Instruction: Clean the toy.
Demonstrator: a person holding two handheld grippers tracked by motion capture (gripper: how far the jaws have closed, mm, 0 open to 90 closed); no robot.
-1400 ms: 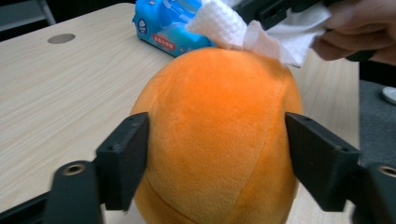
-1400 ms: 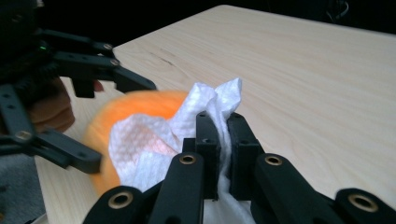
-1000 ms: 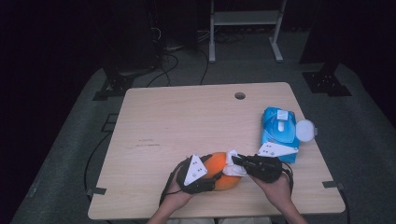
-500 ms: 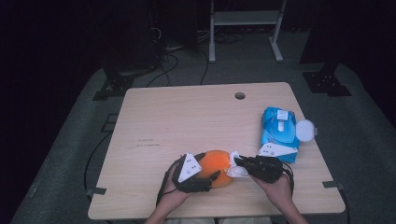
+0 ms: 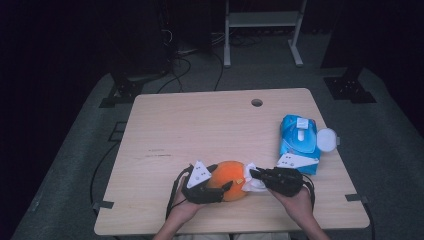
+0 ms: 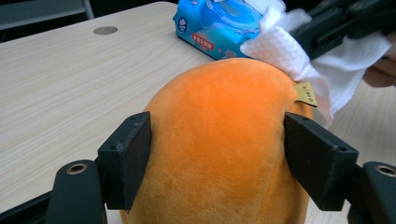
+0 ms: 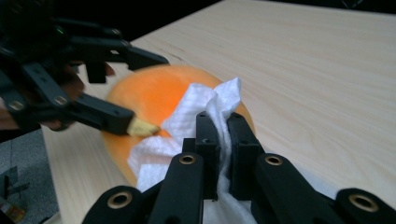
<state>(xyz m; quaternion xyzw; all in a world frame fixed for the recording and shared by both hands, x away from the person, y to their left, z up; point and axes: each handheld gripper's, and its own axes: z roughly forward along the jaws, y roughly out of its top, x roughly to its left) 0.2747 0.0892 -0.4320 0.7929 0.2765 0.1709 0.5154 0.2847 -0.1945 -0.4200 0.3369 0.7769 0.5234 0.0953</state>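
At the bottom centre of the table (image 5: 210, 130) sits the orange plush ball (image 5: 231, 180), flanked by the left gripper (image 6: 217, 158), whose jaws have just been closing on its sides. The right gripper (image 7: 223, 140), lower middle, pinches a white wipe (image 7: 205, 105) tight against the ball. Wiping well likely needs a steady left hold and light strokes.

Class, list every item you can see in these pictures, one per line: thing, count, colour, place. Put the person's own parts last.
plush ball: one, orange, near table edge, between the left gripper's jaws
wipe: one, white, against the plush ball
wipes pack: one, blue, table's right side, lid open
table: one, light wood
left gripper: one, black, pads at the ball's sides, jaws just closing
right gripper: one, black, shut on the wipe
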